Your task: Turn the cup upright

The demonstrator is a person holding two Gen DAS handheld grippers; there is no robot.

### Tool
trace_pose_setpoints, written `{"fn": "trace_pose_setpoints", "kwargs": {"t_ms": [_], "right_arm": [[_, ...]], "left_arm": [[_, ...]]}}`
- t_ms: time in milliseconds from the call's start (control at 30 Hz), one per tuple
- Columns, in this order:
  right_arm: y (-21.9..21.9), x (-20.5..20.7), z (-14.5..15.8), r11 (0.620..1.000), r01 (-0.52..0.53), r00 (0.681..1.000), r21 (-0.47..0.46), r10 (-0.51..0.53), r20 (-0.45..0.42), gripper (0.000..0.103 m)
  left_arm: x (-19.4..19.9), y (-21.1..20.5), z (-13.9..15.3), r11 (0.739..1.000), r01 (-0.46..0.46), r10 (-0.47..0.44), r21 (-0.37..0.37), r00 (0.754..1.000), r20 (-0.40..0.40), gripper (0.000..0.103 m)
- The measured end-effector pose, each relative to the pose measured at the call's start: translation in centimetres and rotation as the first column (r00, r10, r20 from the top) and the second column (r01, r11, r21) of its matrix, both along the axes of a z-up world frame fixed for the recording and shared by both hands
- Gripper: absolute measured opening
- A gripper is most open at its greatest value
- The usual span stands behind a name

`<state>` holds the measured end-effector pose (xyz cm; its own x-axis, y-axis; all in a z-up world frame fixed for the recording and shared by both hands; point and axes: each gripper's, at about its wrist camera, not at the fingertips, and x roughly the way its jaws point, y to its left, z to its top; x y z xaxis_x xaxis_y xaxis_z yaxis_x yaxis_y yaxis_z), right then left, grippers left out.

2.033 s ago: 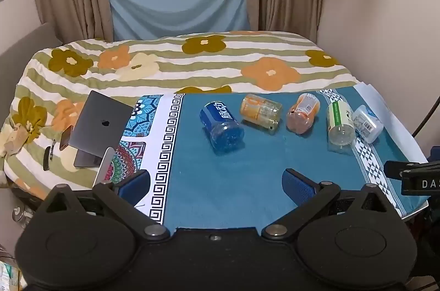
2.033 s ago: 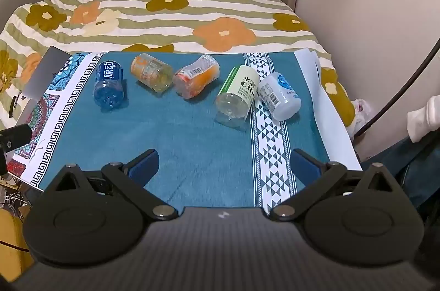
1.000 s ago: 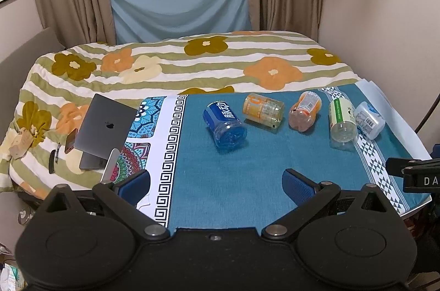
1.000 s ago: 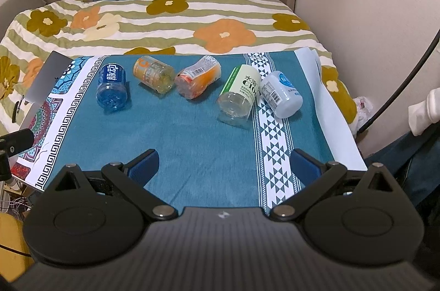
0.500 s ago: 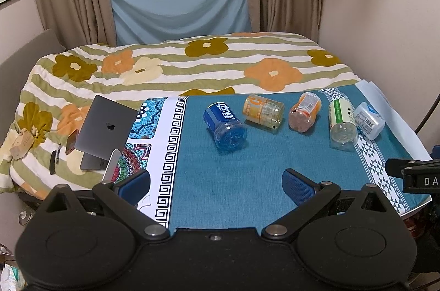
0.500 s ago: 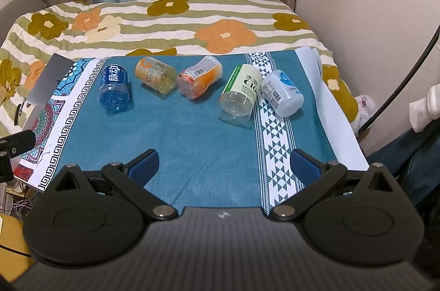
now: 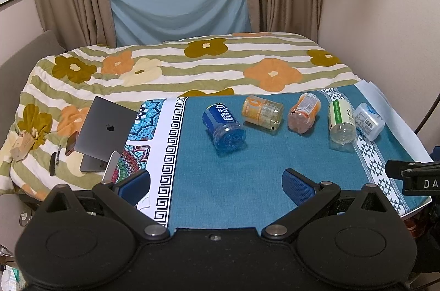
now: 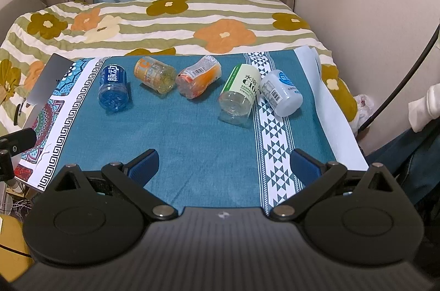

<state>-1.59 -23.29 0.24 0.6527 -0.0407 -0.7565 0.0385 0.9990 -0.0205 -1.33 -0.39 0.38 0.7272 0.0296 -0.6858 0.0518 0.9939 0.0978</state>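
Several cut-bottle cups lie on their sides in a row on the teal cloth (image 7: 247, 181): a blue one (image 7: 224, 123) (image 8: 113, 90), a yellow-orange one (image 7: 262, 111) (image 8: 155, 74), an orange one (image 7: 304, 113) (image 8: 198, 77), a green-and-white one (image 7: 341, 121) (image 8: 239, 94) and a white one (image 7: 368, 120) (image 8: 281, 92). My left gripper (image 7: 216, 182) is open and empty, near the cloth's front edge, well short of the cups. My right gripper (image 8: 224, 164) is open and empty, also short of the row.
A grey laptop (image 7: 106, 127) and a phone (image 7: 72, 143) lie on the floral bedspread (image 7: 165, 71) to the left. A wall (image 8: 371, 2) stands at the right. Part of the right gripper (image 7: 412, 172) shows at the right edge of the left wrist view.
Both grippers have drifted slightly, so the cups sit a little differently in each view. The cups have not moved. Both grippers stay open.
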Motion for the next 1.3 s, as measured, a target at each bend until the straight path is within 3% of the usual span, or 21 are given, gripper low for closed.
{"fn": "trace_pose_setpoints", "kwargs": {"t_ms": [933, 1300], "right_arm": [[-0.3, 0.4, -0.2, 1.000, -0.006, 1.000, -0.003, 0.006, -0.015, 0.103], [-1.7, 2.7, -0.1, 0.996, -0.078, 0.997, 0.040, 0.078, -0.016, 0.103]], "left_arm": [[1.6, -0.5, -0.2, 0.999, -0.020, 0.019, -0.025, 0.999, -0.036, 0.103], [7.2, -0.4, 0.1, 0.994, -0.087, 0.080, -0.060, 0.991, -0.110, 0.103]]}}
